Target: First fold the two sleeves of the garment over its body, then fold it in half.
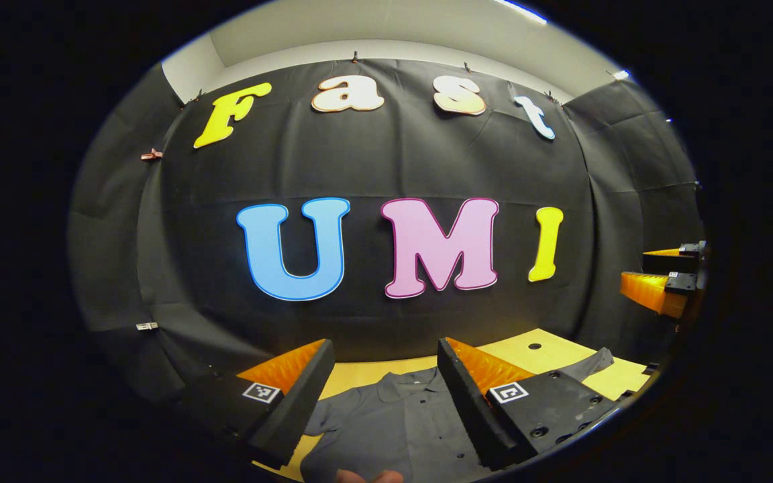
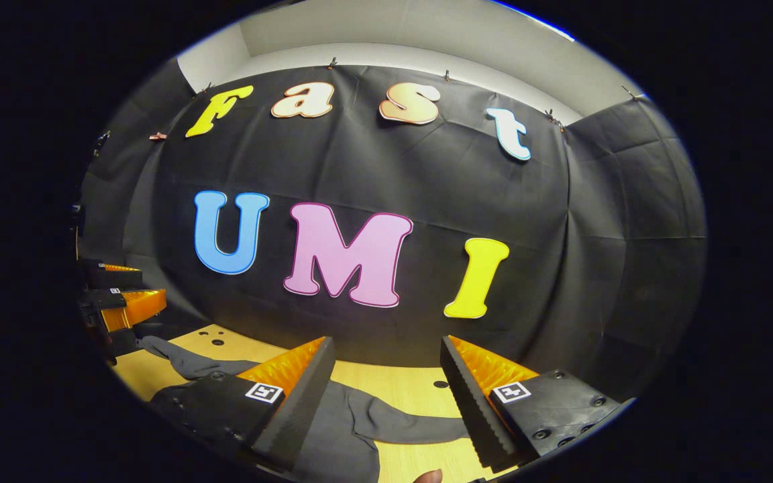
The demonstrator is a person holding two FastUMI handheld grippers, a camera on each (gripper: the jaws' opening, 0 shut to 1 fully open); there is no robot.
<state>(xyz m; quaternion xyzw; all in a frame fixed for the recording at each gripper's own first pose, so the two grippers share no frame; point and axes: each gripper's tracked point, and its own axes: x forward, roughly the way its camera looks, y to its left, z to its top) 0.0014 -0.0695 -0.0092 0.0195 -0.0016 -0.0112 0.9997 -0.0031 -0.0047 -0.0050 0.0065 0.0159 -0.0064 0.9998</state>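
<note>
Below, a grey buttoned shirt (image 1: 393, 429) flat on the table (image 1: 561, 349), sleeves outspread, beneath both gaping tongs — left tongs (image 1: 386, 376), right tongs (image 2: 386, 376).

I am seeing the garment (image 1: 393, 422) lying flat on the tabletop (image 1: 547, 349), collar toward the booth wall. My left tongs (image 1: 386, 389) are hanging above its body, the right tongs (image 2: 386, 396) above one sleeve (image 2: 400, 422). In the left gripper view the right tongs are sitting far right; in the right gripper view the left tongs are sitting far left.

Shirt (image 1: 393, 429) cut off at the bottom edge – left tongs (image 1: 386, 396) hide part of its front
</note>
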